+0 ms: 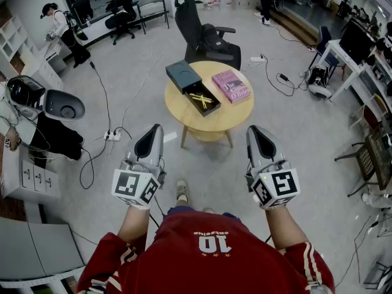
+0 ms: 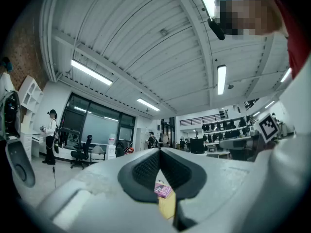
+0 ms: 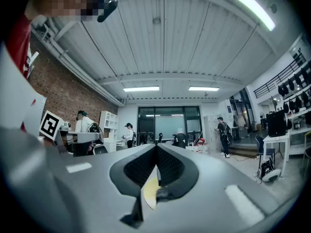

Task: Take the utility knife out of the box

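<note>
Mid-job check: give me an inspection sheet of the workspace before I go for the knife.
Surface: round wooden table, bare along its near side.
Job's things: dark box, drawer pulled open; yellow knife lying in the drawer.
Clutter: pink book beside the box.
Grippers: left gripper and right gripper, fingers shut, empty, short of the table.
Cables: cable across the floor to a power strip, left of the table.
Surroundings: office chair behind the table; person far left.
</note>
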Action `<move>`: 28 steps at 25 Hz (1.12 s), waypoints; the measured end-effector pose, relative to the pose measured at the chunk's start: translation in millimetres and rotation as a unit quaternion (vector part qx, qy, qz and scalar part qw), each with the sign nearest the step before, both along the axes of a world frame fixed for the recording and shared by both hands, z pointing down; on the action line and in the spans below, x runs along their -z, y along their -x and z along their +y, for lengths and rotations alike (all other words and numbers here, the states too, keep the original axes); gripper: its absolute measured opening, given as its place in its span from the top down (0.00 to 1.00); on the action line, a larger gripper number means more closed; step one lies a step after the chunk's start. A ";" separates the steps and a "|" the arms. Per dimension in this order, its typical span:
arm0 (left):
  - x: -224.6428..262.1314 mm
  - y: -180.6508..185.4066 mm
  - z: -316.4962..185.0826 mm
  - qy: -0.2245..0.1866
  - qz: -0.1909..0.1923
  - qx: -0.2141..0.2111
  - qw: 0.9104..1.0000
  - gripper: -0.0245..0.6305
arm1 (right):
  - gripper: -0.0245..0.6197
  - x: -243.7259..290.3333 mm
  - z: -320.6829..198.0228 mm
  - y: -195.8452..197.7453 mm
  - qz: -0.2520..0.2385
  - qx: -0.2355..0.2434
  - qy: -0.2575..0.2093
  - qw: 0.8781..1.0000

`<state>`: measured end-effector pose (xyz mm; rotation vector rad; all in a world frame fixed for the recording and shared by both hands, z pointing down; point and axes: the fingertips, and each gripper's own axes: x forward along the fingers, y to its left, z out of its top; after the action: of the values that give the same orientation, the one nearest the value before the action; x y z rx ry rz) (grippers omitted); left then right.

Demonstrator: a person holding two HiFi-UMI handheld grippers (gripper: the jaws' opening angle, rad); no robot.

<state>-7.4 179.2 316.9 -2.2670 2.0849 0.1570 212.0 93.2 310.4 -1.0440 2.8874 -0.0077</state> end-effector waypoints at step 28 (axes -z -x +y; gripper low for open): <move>-6.6 34.5 -33.2 0.014 -0.002 0.000 1.000 0.96 | 0.96 -11.1 -27.4 44.2 0.003 0.026 0.028 0.999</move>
<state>-41.9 146.0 323.6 -2.2818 2.0984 0.1235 167.9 65.8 321.5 -0.9796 2.9336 -0.0881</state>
